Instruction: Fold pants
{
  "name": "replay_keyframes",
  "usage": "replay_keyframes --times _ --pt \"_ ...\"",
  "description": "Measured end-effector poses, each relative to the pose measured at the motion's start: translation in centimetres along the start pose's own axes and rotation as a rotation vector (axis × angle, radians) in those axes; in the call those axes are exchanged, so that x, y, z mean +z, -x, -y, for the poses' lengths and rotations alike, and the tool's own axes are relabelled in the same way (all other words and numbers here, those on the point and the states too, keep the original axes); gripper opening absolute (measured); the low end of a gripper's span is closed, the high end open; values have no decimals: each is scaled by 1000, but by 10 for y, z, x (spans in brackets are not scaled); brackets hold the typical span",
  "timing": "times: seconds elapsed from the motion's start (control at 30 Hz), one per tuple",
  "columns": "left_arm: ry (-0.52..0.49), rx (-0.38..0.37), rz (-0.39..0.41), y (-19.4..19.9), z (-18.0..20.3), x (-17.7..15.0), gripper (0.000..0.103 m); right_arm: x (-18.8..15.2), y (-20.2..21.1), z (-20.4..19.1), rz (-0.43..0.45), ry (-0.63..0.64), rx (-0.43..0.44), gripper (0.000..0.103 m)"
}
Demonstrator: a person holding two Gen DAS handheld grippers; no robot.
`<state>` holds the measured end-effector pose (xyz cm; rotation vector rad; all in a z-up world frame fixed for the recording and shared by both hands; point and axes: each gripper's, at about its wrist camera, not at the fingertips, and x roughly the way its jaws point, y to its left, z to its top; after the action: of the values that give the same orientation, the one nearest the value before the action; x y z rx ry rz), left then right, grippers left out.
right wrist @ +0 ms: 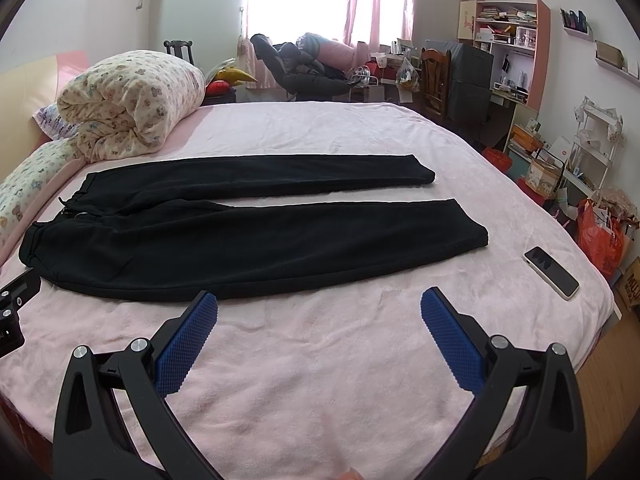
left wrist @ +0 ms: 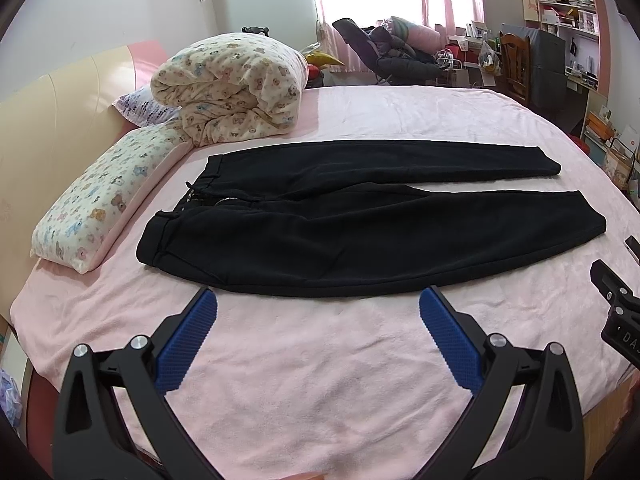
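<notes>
Pink bed [left wrist: 320, 360] carries flat black pants [left wrist: 360, 240]; both tongs, left [left wrist: 318, 316] and right [right wrist: 319, 316], spread and empty; suggest pinching the near leg's edge at waist and cuff together.

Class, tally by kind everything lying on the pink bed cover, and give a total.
Pants: 1
Phone: 1
Rolled quilt: 1
Pillows: 2
Total: 5
</notes>
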<state>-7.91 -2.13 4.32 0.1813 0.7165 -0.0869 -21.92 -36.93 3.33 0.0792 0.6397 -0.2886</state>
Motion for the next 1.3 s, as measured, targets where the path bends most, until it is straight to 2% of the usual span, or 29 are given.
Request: replay_keyframes --times 1.3 --pt "6 -4 -20 -6 -5 -6 101 4 0 -5 -3 9 7 102"
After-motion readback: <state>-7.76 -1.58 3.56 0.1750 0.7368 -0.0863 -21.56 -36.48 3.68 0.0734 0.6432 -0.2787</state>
